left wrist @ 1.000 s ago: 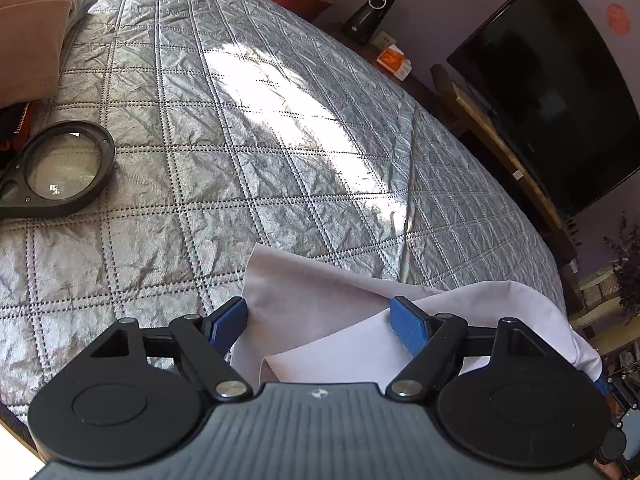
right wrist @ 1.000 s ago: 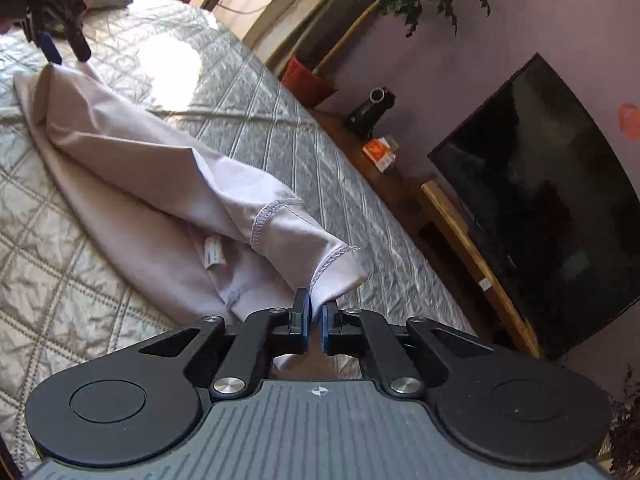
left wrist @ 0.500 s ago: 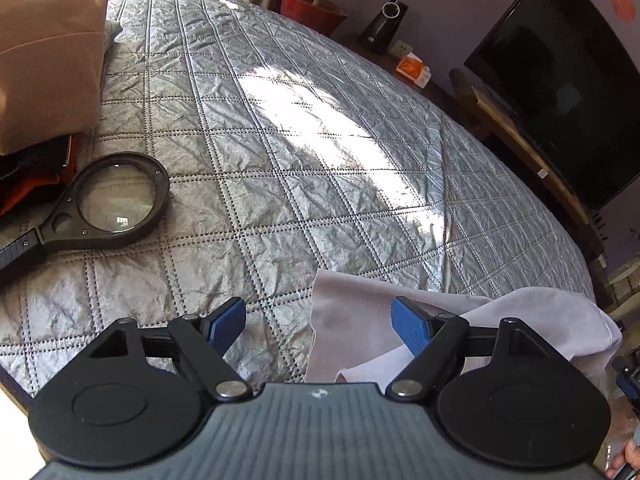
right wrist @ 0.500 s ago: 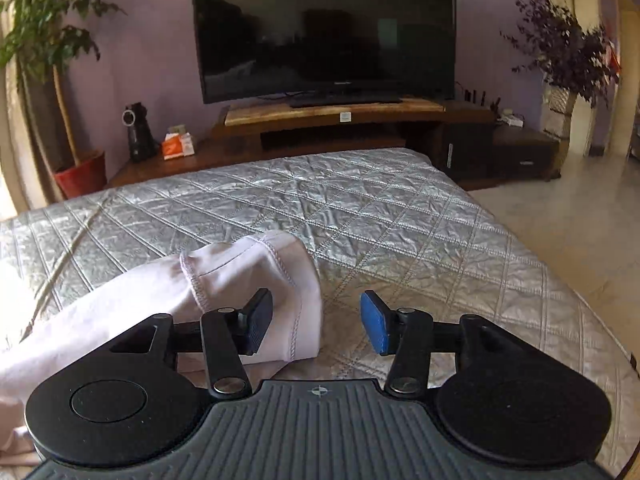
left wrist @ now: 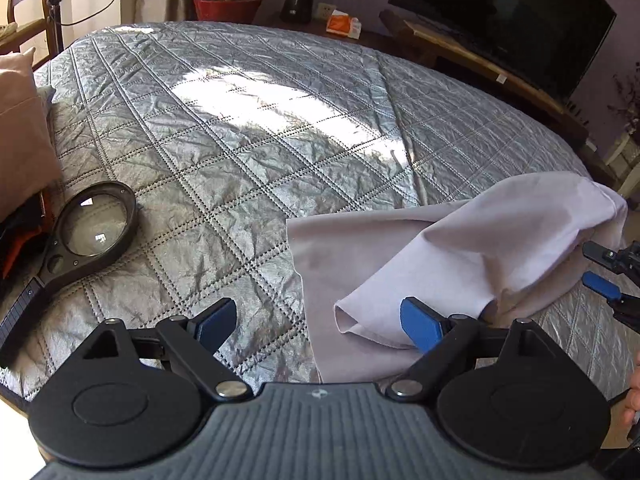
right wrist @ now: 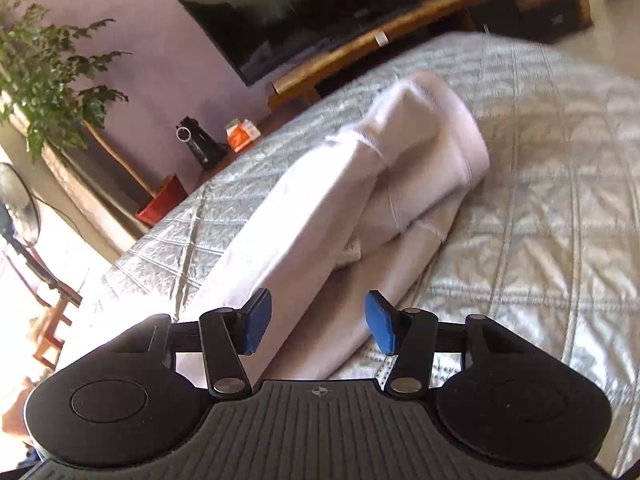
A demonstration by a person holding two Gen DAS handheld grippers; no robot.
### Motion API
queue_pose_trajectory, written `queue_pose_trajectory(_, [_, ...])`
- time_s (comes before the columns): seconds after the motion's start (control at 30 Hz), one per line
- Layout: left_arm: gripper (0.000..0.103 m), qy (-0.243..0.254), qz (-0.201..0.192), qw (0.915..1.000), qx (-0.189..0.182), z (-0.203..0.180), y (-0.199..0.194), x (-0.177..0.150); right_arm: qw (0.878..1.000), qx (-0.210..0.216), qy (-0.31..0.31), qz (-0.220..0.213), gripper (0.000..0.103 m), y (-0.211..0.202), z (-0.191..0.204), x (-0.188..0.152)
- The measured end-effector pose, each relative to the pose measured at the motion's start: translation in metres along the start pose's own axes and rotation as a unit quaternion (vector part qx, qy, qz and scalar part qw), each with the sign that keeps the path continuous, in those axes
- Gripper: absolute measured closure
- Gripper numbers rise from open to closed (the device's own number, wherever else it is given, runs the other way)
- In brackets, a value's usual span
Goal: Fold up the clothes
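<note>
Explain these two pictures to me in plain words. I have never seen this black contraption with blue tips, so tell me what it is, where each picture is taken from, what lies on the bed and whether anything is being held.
There is no robot here. A person carries a hand-held gripper in each hand, and a camera on each looks forward along its two blue-tipped fingers.

One picture is from the left hand-held gripper. Its jaws are opening, and its right pad lies against a fold of the pale garment without pinching it. The right hand-held gripper shows at the picture's right edge.

The other picture, blurred, is from the right hand-held gripper. Its jaws stand apart above the same garment.

On the silver quilted bedspread lie the garment and a magnifying glass, with a pillow at the edge. Nothing is held.
</note>
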State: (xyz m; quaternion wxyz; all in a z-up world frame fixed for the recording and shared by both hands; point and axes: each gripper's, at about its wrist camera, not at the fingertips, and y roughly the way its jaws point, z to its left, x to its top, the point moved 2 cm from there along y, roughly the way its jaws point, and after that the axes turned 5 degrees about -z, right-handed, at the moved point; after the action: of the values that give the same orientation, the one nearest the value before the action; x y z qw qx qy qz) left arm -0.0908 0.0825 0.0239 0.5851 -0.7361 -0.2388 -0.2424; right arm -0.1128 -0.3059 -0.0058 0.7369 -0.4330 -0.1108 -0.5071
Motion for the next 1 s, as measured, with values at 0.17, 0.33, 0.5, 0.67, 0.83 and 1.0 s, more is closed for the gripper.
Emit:
queue_pose_trajectory(0.17, [0.013,0.038,0.01,0.9992,-0.008,-0.017,0.01,-0.003,0.999,0.041,-0.012,0.005,0.05,0.006,0.011,-0.008])
queue_pose_trajectory(0.33, [0.011,0.062,0.004,0.9979,-0.019,-0.031,0.014,-0.004,0.994,0.073,-0.076,0.032,0.049,0.015,0.039,-0.02])
queue_pose_trajectory(0.5, [0.023,0.072,0.003,0.9967,-0.038,-0.036,0.019,-0.001,0.99,0.086,-0.091,0.058,0.049,0.021,0.053,-0.027])
queue_pose_trajectory(0.67, [0.045,0.052,0.004,0.9958,-0.074,-0.035,0.021,0.001,0.99,0.082,-0.092,0.069,0.049,0.023,0.056,-0.029])
queue_pose_trajectory(0.83, [0.074,0.083,-0.013,0.9945,-0.062,-0.039,0.014,0.0,0.989,0.076,-0.106,0.07,0.049,0.024,0.061,-0.03])
queue_pose_trajectory(1.0, [0.095,0.095,-0.03,0.9933,-0.059,-0.038,0.001,0.002,0.988,0.051,-0.125,0.073,0.049,0.027,0.062,-0.03])
